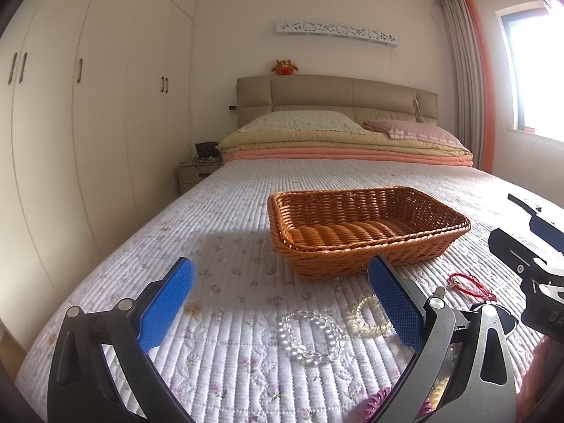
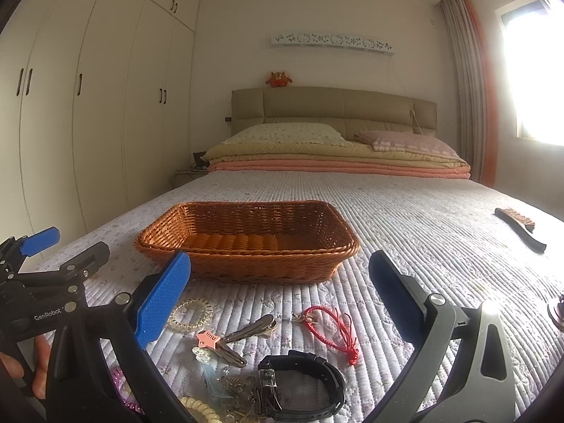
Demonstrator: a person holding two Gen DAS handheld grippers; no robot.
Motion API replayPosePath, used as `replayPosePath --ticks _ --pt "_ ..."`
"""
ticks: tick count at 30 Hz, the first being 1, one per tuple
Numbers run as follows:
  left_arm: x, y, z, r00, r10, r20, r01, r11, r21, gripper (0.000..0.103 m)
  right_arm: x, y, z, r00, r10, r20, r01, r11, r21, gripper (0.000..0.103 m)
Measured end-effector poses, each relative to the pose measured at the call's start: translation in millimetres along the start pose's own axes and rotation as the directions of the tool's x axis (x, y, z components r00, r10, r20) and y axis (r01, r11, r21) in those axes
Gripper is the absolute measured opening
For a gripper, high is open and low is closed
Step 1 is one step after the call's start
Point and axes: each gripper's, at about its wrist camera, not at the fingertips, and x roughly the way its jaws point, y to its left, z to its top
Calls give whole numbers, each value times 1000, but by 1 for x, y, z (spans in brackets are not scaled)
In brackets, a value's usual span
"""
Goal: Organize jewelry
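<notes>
A brown wicker basket (image 1: 366,232) (image 2: 246,243) sits empty on the quilted bed. Jewelry lies in front of it: a clear bead bracelet (image 1: 310,335), a pale yellow bracelet (image 1: 366,317) (image 2: 190,313), a red string bracelet (image 1: 472,285) (image 2: 331,328), a black watch (image 2: 303,380), hair clips with a pink star (image 2: 232,338), and cream beads (image 2: 201,409). My left gripper (image 1: 282,303) hangs open just above the clear bracelet, nothing between its blue pads. Over the clips and watch, my right gripper (image 2: 278,292) is open and holds nothing.
A dark brush (image 2: 521,229) lies on the bed at the right. Folded blankets (image 2: 335,165) and pillows are stacked by the headboard. White wardrobes (image 1: 88,105) line the left wall. A hand (image 2: 38,370) holds the left gripper's handle.
</notes>
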Motion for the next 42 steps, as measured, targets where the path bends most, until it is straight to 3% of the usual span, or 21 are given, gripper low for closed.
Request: replayPosePath --ticks 4,6,9,12,15,18,21,23,26,28,30,34,42 --pt "4 8 -1 999 -45 -27 44 998 -40 95 10 -12 -1 998 23 -57 -20 998 56 97" --pt "8 17 -1 990 -113 -80 106 990 -89 95 14 -18 -1 994 28 -105 -21 997 68 95" --pt "8 24 -9 960 -227 -165 201 966 -162 90 14 -34 -7 980 52 -193 -36 996 87 76" --pt "3 22 -18 930 -273 -245 236 957 -169 80 7 -52 -16 967 45 -253 -21 995 98 63" --pt "0 13 -29 911 -297 -287 261 953 -156 77 -2 -73 -26 948 60 -313 -23 992 120 59" --pt "-4 6 -35 895 -310 -321 274 949 -153 65 -5 -81 -33 929 85 -361 -45 992 119 43" --pt "-2 -5 -42 870 -320 -375 283 947 -151 54 1 -75 -37 908 96 -407 -64 994 91 38" --pt "0 -11 -47 858 -308 -412 276 952 -135 52 11 -67 -41 883 113 -455 -85 993 82 37" --pt "1 -14 -54 839 -306 -450 276 952 -133 41 26 -59 -46 851 134 -508 -107 991 81 31" --pt "4 -13 -59 819 -309 -484 272 951 -146 38 35 -55 -49 830 126 -543 -104 992 71 29" --pt "4 -13 -61 816 -310 -488 274 951 -146 37 42 -53 -51 812 130 -570 -114 991 64 29" --pt "6 -16 -59 809 -296 -508 265 955 -135 37 44 -49 -50 800 127 -587 -128 991 40 24" --pt "3 -35 -61 833 -213 -510 229 973 -32 37 30 -51 -52 806 131 -578 -115 991 65 15"
